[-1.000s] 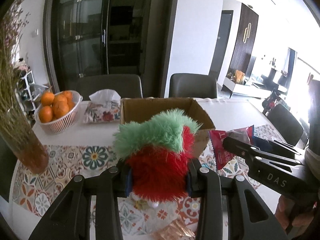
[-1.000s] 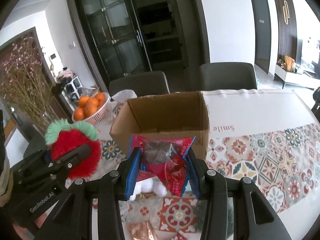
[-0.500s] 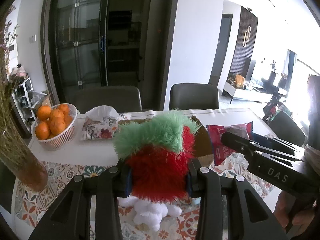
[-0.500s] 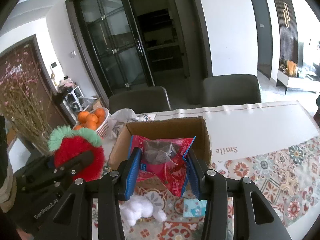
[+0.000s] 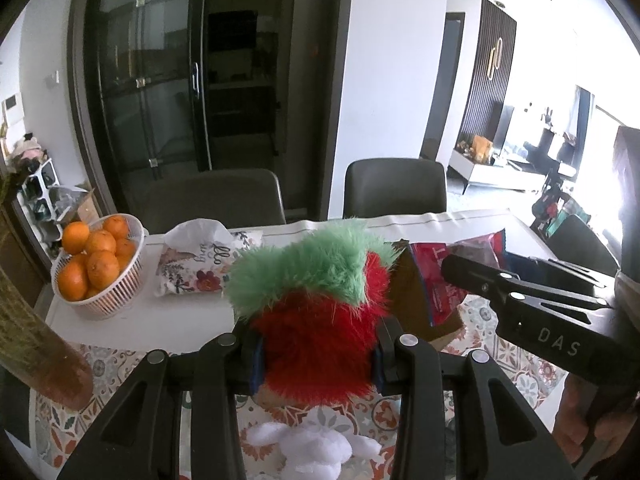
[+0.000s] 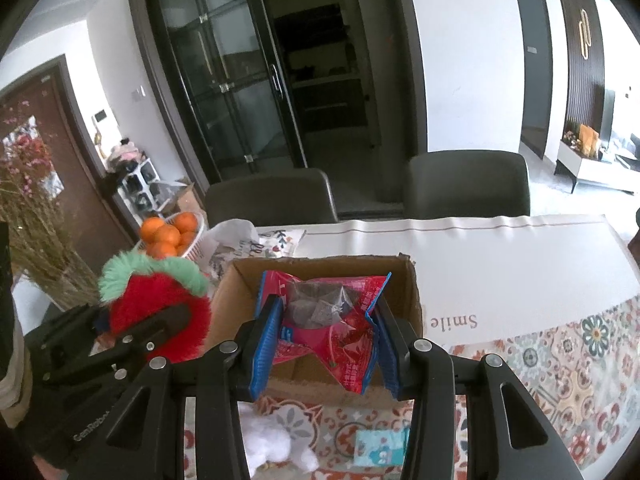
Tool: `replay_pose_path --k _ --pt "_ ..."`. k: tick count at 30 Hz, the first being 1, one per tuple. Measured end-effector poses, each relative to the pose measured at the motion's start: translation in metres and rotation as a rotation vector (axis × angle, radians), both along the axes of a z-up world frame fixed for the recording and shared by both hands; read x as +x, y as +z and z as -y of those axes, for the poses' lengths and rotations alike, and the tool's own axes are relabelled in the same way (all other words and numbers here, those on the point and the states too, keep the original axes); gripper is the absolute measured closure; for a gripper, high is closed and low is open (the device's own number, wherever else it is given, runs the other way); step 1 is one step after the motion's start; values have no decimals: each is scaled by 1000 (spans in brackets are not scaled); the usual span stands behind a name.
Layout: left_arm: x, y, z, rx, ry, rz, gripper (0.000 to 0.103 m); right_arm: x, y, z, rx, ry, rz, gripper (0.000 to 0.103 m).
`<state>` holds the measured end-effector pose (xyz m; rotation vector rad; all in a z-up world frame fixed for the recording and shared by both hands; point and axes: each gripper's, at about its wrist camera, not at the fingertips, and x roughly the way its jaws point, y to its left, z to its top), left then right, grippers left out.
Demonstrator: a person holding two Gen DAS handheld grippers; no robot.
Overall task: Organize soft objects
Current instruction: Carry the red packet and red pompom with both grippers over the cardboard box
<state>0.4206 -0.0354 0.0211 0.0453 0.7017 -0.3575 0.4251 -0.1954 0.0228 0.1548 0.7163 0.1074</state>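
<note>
My left gripper [image 5: 316, 360] is shut on a fluffy red plush with a green tuft [image 5: 316, 312] and holds it above the table, just left of the open cardboard box [image 6: 404, 300]. My right gripper [image 6: 326, 344] is shut on a red snack bag [image 6: 332, 320] and holds it over the box's near side. The plush also shows in the right wrist view [image 6: 160, 312], and the snack bag in the left wrist view [image 5: 436, 280]. A white plush toy [image 5: 316, 448] lies on the table below both grippers.
A white basket of oranges [image 5: 96, 268] and a floral tissue pack [image 5: 196, 264] stand at the back left. A vase of dried flowers [image 5: 36, 344] is at the left edge. A small blue packet [image 6: 376, 450] lies by the box. Two grey chairs [image 6: 468, 184] stand behind the table.
Both grippers have risen with their loads. The right gripper has carried the snack bag forward over the box. The white plush has come into view below.
</note>
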Motion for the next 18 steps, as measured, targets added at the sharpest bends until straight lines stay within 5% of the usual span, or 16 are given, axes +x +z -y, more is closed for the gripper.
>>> replay_pose_path --k 18 --pt "72 -37 20 47 -63 -204 63 74 -48 8 -6 62 -242 58"
